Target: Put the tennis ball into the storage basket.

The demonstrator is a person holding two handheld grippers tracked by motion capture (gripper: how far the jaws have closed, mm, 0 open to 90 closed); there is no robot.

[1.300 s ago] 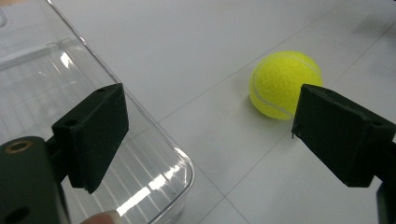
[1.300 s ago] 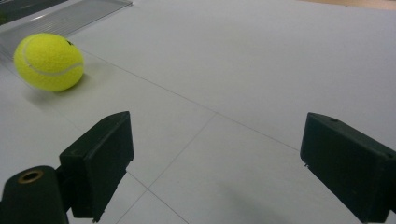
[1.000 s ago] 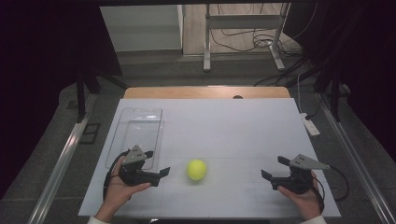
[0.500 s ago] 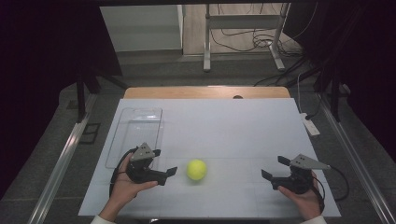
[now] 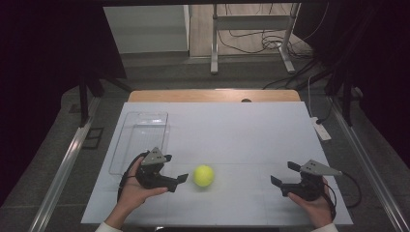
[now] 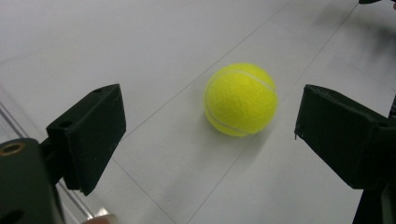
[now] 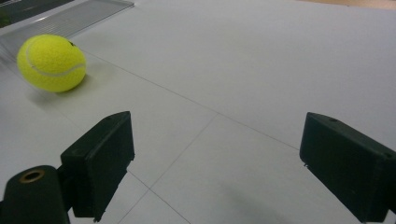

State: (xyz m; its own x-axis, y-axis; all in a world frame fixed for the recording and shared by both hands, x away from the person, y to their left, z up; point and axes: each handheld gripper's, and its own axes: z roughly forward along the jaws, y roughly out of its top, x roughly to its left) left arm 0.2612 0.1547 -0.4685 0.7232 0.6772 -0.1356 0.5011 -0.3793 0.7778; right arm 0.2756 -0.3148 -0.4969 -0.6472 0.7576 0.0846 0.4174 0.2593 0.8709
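High view: the ball (image 5: pixel 203 175) is seen lying on the white table (image 5: pixel 241 135), near its front edge, just ahead of the left gripper (image 5: pixel 175 171), whose jaws are spread wide and are aimed at it. In the left gripper view the ball (image 6: pixel 240 99) is framed between the two jaws but beyond their tips, untouched. The right gripper (image 5: pixel 281 175) is held well apart at the right, jaws wide and empty. A clear tray (image 5: pixel 140 140) is set just behind the left hand. The approach is judged nearly done; closing on the ball, lifting it, and probably placing it in the tray, are left.
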